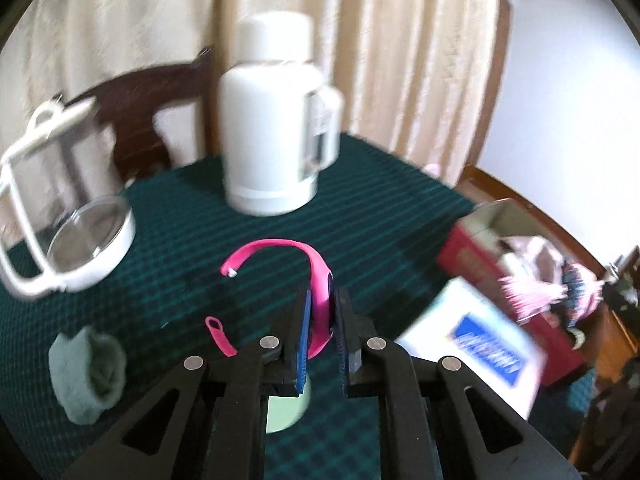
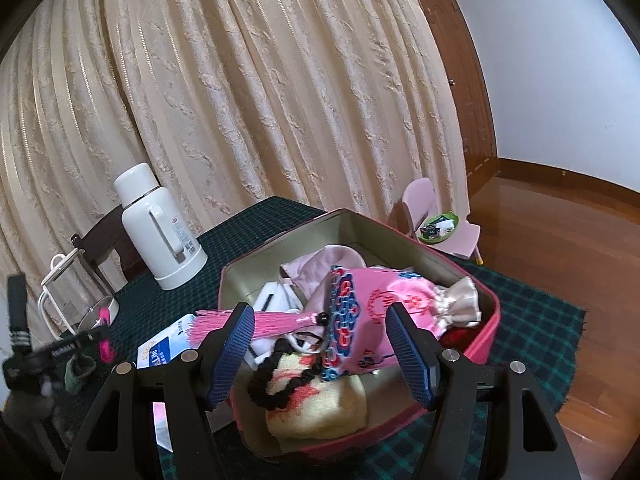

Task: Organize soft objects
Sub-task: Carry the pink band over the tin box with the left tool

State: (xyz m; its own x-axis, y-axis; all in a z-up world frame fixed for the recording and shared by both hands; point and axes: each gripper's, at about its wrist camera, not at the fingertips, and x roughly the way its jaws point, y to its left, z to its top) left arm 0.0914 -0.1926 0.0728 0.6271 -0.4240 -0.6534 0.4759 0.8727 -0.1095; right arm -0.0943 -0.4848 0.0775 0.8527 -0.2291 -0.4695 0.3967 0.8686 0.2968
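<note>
We pinch the pink watch band (image 1: 318, 300) in our left gripper (image 1: 322, 336), and next we carry it to the red box (image 2: 490, 316) under our wide-open, empty right gripper (image 2: 320, 350).

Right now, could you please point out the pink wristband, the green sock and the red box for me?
pink wristband (image 1: 322, 312): left wrist view, its body between the fingers.
green sock (image 1: 88, 372): left wrist view, middle of the roll.
red box (image 2: 486, 334): right wrist view, right outer wall.

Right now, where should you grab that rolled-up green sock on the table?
Probably across the middle of the green sock, coming straight down from above. It lies as a soft bundle flat on the tablecloth, with bare cloth on either side for the fingers. The left hand-held gripper is shut on the pink watch; the open right hand-held gripper is free.
</note>
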